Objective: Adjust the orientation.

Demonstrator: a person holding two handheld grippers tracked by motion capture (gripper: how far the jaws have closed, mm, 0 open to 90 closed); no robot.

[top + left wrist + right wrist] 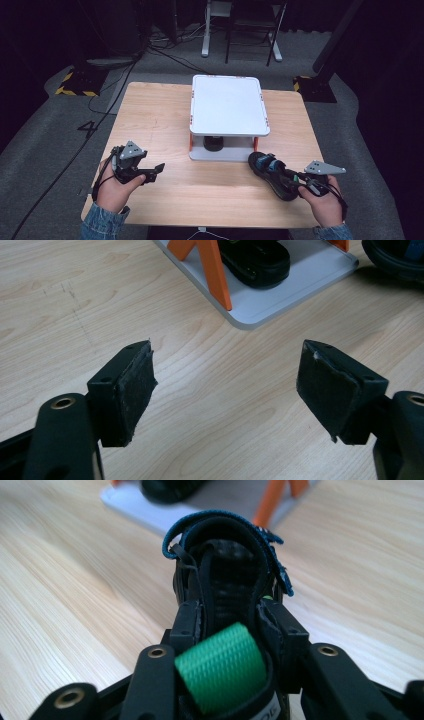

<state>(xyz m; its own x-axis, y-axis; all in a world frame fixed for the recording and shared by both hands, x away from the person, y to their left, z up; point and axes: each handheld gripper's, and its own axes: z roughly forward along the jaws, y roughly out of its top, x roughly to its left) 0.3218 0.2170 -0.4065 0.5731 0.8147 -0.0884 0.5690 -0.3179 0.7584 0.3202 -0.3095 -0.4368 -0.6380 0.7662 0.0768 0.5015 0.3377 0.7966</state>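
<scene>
At the lower right of the high view the right gripper (300,186) clasps the heel of the black sandal (270,172), whose long axis runs up-left toward the white shelf (228,106), while the left gripper (156,170), jaws apart and empty, sits well away at lower left.

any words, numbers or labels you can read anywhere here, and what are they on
"4": marked in dark strokes on the grey floor left of the table.
White label at the heel of the sandal, by the green loop: cut off, only part of a letter or two, not readable.
No other text on the white rack.
</scene>
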